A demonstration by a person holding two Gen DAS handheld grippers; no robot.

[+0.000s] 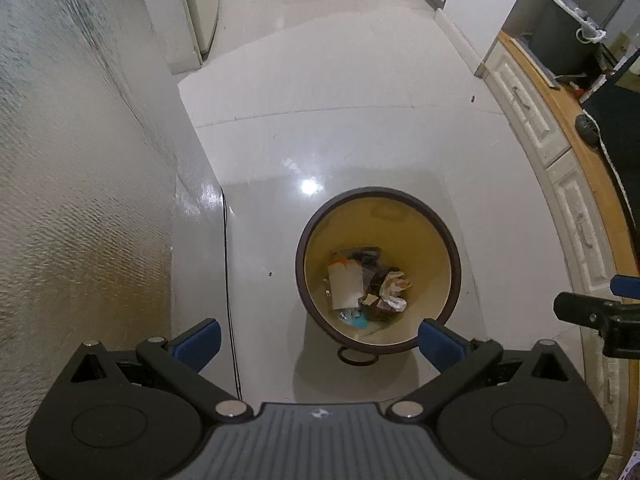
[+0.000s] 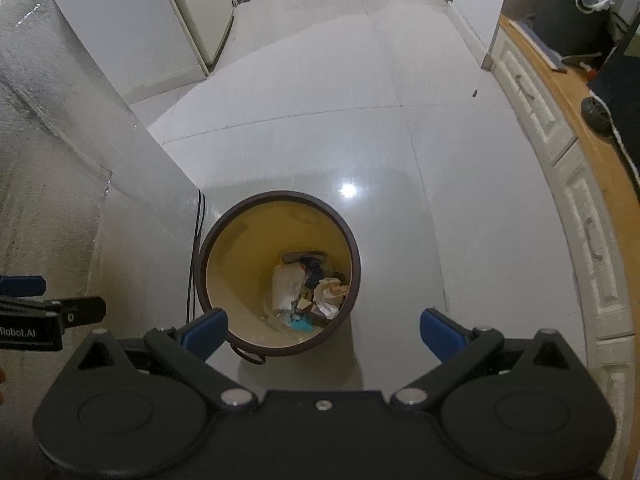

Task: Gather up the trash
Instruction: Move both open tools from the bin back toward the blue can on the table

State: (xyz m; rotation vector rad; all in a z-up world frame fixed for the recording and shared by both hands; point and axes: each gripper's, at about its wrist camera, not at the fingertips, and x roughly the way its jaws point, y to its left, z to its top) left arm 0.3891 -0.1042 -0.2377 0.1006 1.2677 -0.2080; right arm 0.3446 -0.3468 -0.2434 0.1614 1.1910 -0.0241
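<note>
A round bin (image 1: 304,240) (image 2: 208,248) with a dark brown rim and yellow inside stands on the pale floor below both grippers. Trash (image 1: 366,286) (image 2: 308,290) lies at its bottom: a white paper sheet, crumpled paper, dark wrappers and a bit of blue. My left gripper (image 1: 318,340) hangs high above the bin's near rim, open and empty, blue pads wide apart. Open and empty as well, my right gripper (image 2: 324,334) is over the bin's near right side. Each gripper shows at the edge of the other's view.
A textured silvery wall (image 1: 80,200) rises on the left, with a thin black cable (image 1: 230,288) running down its corner. White drawer fronts (image 1: 576,216) under a wooden counter edge (image 2: 600,152) curve along the right. A white appliance (image 2: 200,8) stands at the far left. Glossy floor tiles (image 1: 340,128) stretch ahead.
</note>
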